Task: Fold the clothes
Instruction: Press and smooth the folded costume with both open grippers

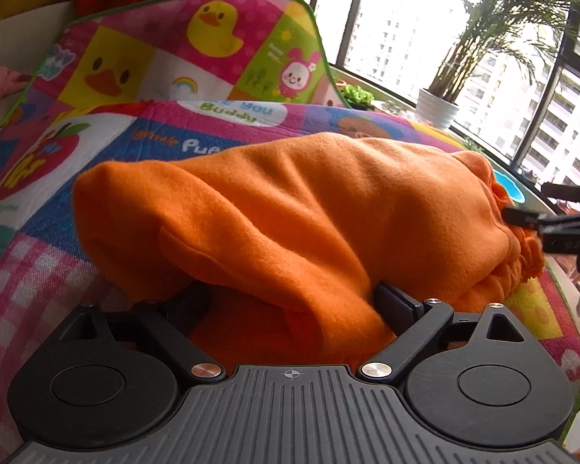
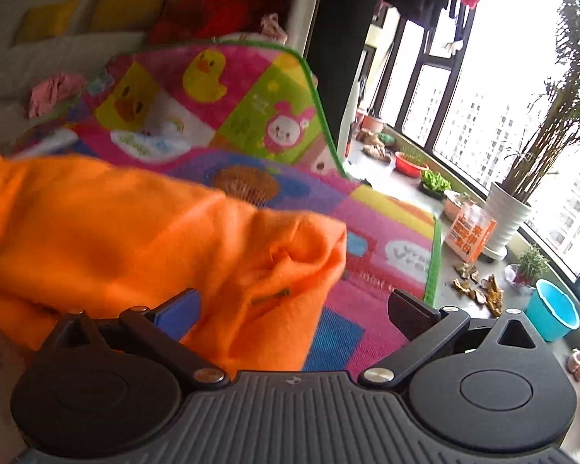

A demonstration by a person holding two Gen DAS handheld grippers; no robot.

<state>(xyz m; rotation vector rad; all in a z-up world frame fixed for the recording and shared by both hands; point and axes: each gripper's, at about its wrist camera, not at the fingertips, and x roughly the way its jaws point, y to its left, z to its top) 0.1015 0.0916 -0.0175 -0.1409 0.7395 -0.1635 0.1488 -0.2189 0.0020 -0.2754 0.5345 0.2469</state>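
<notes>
Bright windows and potted palms close off the far side, and a cartoon play mat [image 1: 143, 77] printed with ducks and a rabbit covers the surface. On it I read "Buddy" and part of "Pup"; other lettering is too blurred. My orange fleece garment [image 1: 290, 208] lies bunched on the mat, its long axis running left to right between my hands. My left tool [image 1: 290, 301] stands spread, cloth draped across the gap. My right tool [image 2: 294, 309] is also spread, the gathered end lying against its left finger only. An orange book [image 2: 471, 237] on the sill carries Chinese characters I cannot read surely.
</notes>
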